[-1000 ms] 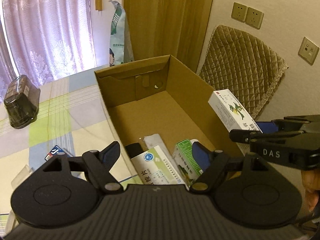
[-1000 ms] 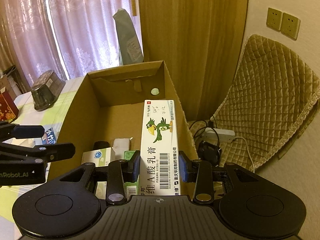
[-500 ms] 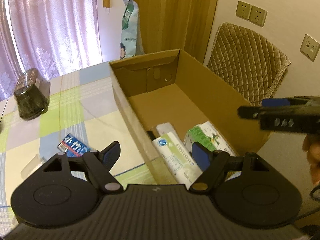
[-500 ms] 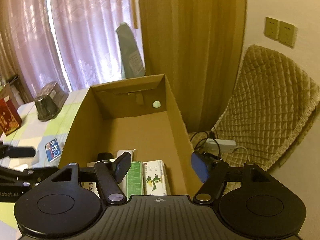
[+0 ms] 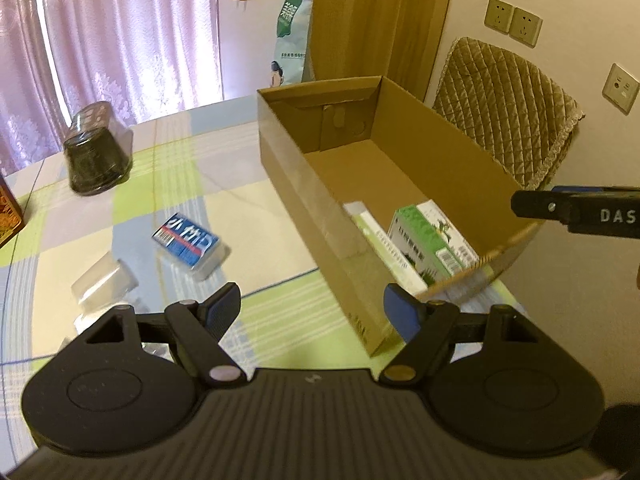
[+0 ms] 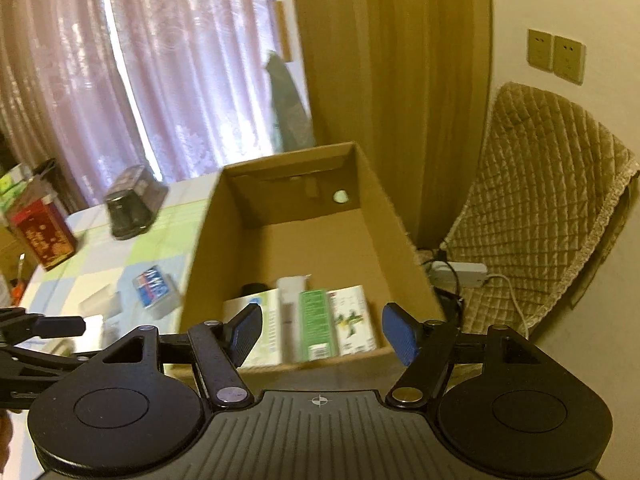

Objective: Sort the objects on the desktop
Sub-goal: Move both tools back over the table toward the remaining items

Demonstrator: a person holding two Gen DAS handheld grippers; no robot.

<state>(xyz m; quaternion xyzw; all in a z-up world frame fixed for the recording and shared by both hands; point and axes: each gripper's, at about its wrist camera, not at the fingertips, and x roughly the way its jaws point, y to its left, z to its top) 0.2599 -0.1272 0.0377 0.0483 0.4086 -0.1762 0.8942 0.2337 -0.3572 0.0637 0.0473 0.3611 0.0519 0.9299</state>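
Left wrist view: left gripper [image 5: 312,307] spread, empty, over desk's near edge; blue-and-red plastic-wrapped packet [image 5: 186,242] flat mid-desk beside open brown cardboard box [image 5: 304,204]. Probably light, slippery; best pinched across short sides.

Right wrist view: right gripper [image 6: 322,330] apart, empty, above box's near end, over white-and-green cartons [image 6: 334,322].

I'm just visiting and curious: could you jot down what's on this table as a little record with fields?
Container: cardboard box, open-topped
In the box: white carton with bird picture, green carton, other packs beside them
On the tablecloth: blue pack, clear plastic case, dark tub
Left tool: open, empty
Right tool: open, empty
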